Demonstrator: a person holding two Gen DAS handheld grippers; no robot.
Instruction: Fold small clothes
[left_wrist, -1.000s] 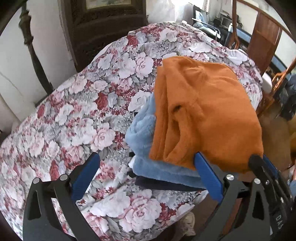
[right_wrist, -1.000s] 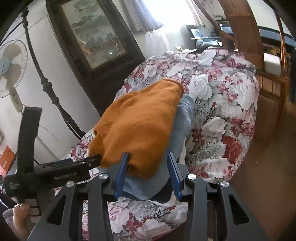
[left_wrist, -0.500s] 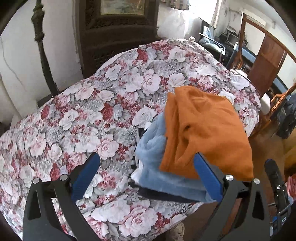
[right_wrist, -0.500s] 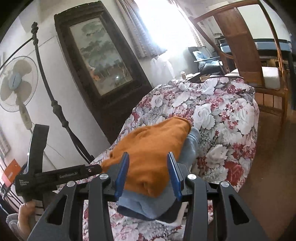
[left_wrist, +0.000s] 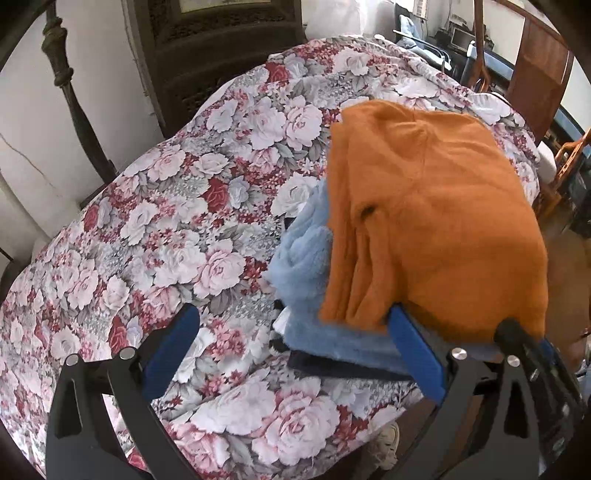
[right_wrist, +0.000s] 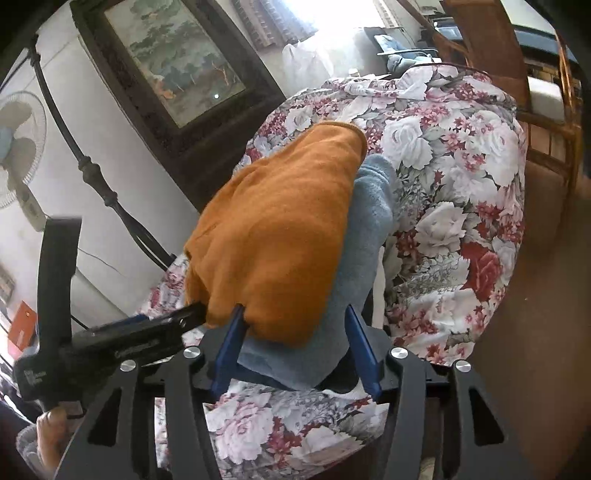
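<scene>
Right wrist view: my right tongs (right_wrist: 295, 350) straddle the near end of a stack of folded clothes, their jaws opening, with the orange garment (right_wrist: 280, 229) on top and the light blue garment (right_wrist: 369, 229) under it between the blue pads (right_wrist: 229, 343), which no longer seem to press. The stack sits at the near edge of the bed's floral cover (right_wrist: 461, 184), its front end overhanging that edge, with a dark garment (left_wrist: 332, 365) lowest. My left tongs (left_wrist: 291, 354) stand wide; one finger lies under the orange garment's near corner, the other over bare cover, gripping nothing. I judge the risk is a slide: as I let go, the overhanging end could sag and pull the stack off the edge. Withdrawing either finger carelessly could snag the plush fabric and undo the folds.
</scene>
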